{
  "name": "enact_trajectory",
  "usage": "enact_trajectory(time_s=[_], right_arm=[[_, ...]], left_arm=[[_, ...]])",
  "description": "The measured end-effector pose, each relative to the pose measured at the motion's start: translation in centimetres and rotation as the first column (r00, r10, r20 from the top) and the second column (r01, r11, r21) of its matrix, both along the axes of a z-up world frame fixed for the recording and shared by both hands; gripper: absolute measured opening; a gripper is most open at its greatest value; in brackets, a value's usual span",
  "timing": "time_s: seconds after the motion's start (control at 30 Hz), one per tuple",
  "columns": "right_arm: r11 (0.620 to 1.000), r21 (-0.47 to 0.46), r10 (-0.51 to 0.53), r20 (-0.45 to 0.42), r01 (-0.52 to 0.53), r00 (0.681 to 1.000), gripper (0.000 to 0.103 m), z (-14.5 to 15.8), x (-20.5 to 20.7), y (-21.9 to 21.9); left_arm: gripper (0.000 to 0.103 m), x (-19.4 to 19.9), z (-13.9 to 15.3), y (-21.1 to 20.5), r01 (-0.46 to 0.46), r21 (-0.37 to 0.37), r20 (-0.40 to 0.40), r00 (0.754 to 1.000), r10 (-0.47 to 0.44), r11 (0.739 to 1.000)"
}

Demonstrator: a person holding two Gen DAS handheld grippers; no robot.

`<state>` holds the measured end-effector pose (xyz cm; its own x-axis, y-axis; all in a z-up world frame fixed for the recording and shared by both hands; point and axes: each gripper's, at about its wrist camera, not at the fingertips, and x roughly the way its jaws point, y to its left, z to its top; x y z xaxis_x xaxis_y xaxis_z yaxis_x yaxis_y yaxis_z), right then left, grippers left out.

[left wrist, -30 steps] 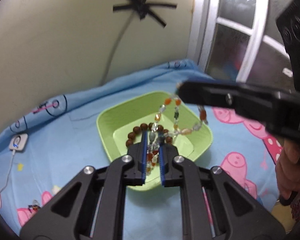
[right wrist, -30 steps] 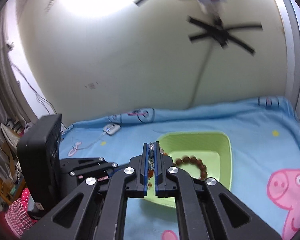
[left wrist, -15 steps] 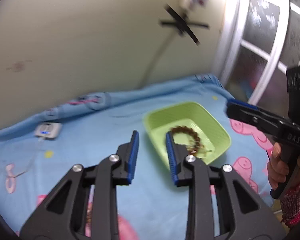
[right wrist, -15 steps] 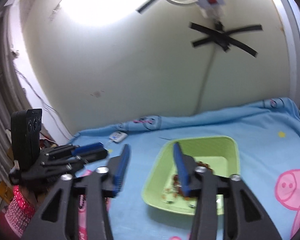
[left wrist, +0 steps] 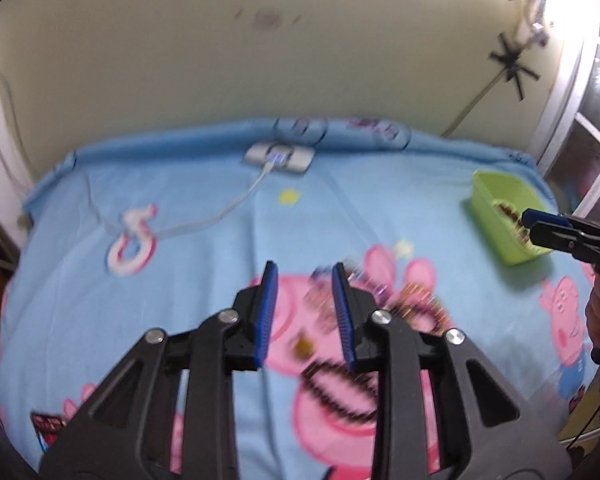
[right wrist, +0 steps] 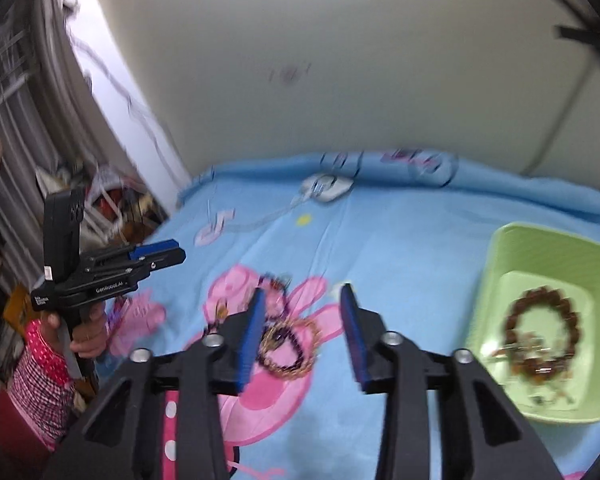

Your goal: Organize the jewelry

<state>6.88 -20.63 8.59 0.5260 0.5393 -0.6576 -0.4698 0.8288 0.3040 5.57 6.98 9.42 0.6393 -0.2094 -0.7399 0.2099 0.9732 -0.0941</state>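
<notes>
You are between picks: both the left hand-held gripper [left wrist: 304, 280] and the right hand-held gripper [right wrist: 302, 300] are released and empty. Loose bracelets [right wrist: 286, 346] lie just ahead of the right one; the tray [right wrist: 540, 244] with a brown bracelet [right wrist: 542, 330] sits to its right. Next, lower over one bracelet and clench.

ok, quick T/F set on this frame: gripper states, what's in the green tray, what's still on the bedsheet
1. The left gripper is open and holds nothing. True.
2. The right gripper is shut on a necklace. False: its jaws stand apart with nothing between them.
3. The brown bead bracelet lies inside the green tray. True.
4. The green tray holds only that bracelet. False: a strand of smaller beads lies in it too.
5. All the jewelry is off the bedsheet. False: a dark bead bracelet lies on the pink print in front of the right gripper.
</notes>
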Motion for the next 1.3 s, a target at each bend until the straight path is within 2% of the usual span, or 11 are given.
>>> enact_trajectory(time_s=[0.2, 0.3, 0.47, 0.63, 0.77, 0.93, 1.03, 1.17, 1.3], right_arm=[[0.995, -0.093, 0.022, -0.081, -0.030, 0.996, 0.008, -3.6, 2.4, 4.4], [0.996, -0.082, 0.020, -0.138, -0.031, 0.990, 0.008, -4.9, 3.4, 4.4], [0.996, -0.070, 0.051, -0.156, -0.062, 0.986, 0.008, -5.4, 4.1, 5.8], [0.990, -0.087, 0.092, -0.190, -0.110, 0.977, 0.008, -6.6, 4.8, 8.6], [0.975, -0.150, 0.130, -0.227, -0.167, 0.965, 0.008, -8.0, 3.6, 9.3], [0.948, -0.190, 0.206, -0.237, -0.254, 0.949, 0.008, -8.8, -1.4, 7.4], [0.955, -0.146, 0.218, -0.240, -0.257, 0.946, 0.008, -8.1, -2.5, 6.2], [0.978, -0.098, 0.171, -0.147, -0.186, 0.974, 0.008, -5.6, -0.4, 6.6], [0.972, -0.135, 0.176, -0.126, -0.192, 0.976, 0.008, -6.4, 2.8, 10.0]], left_arm=[[0.026, 0.9, -3.1, 1.2, 0.004, -0.057, -0.059, 0.998, -0.007, 0.998], [0.026, 0.3, -3.9, 0.9, 0.034, -0.076, -0.055, 0.998, -0.038, 0.997], [0.028, -0.1, -5.7, 0.5, 0.070, -0.094, -0.081, 0.994, -0.078, 0.993], [0.028, 0.1, -7.4, -1.2, 0.100, -0.083, -0.110, 0.988, -0.108, 0.992], [0.028, -0.4, -8.2, -1.5, 0.115, -0.046, -0.114, 0.986, -0.119, 0.992], [0.028, -3.7, -8.4, -0.9, 0.188, -0.052, -0.146, 0.970, -0.194, 0.981], [0.028, -5.8, -8.1, -0.7, 0.239, -0.041, -0.136, 0.961, -0.243, 0.970], [0.028, -6.3, -5.7, 0.9, 0.208, -0.088, -0.058, 0.975, -0.213, 0.974], [0.028, -5.0, -4.3, 1.8, 0.147, -0.119, -0.016, 0.989, -0.150, 0.982]])
